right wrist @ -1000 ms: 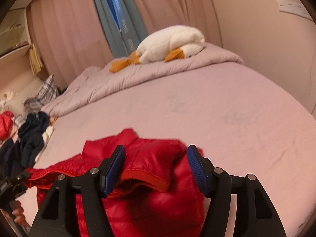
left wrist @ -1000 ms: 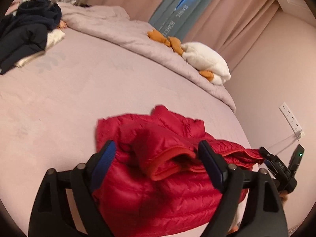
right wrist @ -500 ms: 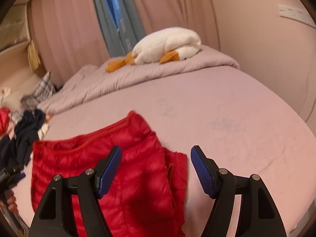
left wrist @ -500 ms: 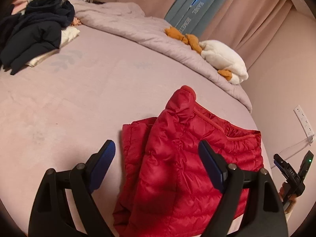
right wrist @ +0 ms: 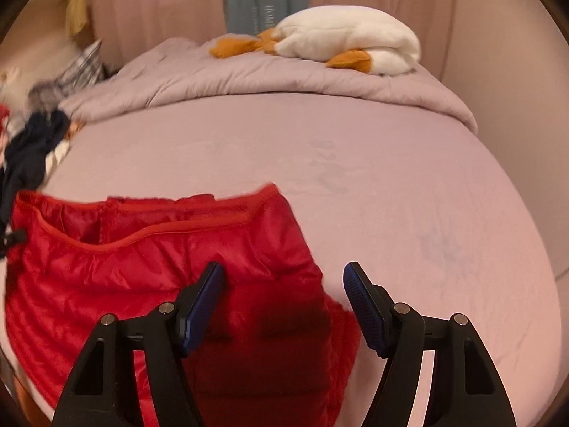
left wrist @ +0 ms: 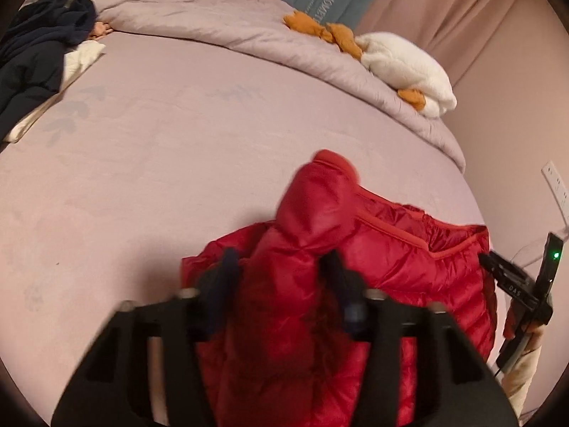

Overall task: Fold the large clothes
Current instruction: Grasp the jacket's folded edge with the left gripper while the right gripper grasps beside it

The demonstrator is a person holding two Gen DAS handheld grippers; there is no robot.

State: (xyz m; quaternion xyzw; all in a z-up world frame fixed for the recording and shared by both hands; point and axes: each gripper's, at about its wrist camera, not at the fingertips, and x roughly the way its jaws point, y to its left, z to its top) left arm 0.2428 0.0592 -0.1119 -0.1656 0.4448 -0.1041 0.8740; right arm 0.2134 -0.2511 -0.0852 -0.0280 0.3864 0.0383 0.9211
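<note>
Closing around a raised sleeve fold, left claw (left wrist: 281, 284) straddles the red jacket (left wrist: 373, 284) at lower centre; pad contact blurred, grip uncertain. Sleeve runs up-frame from it. Right claw (right wrist: 283, 306) half open, empty, over the jacket's right edge on the bed (right wrist: 391, 178).

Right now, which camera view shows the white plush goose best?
The right wrist view: the white plush goose lies whole and central on the folded duvet. The left wrist view shows it smaller, near the right edge and more distorted.
</note>
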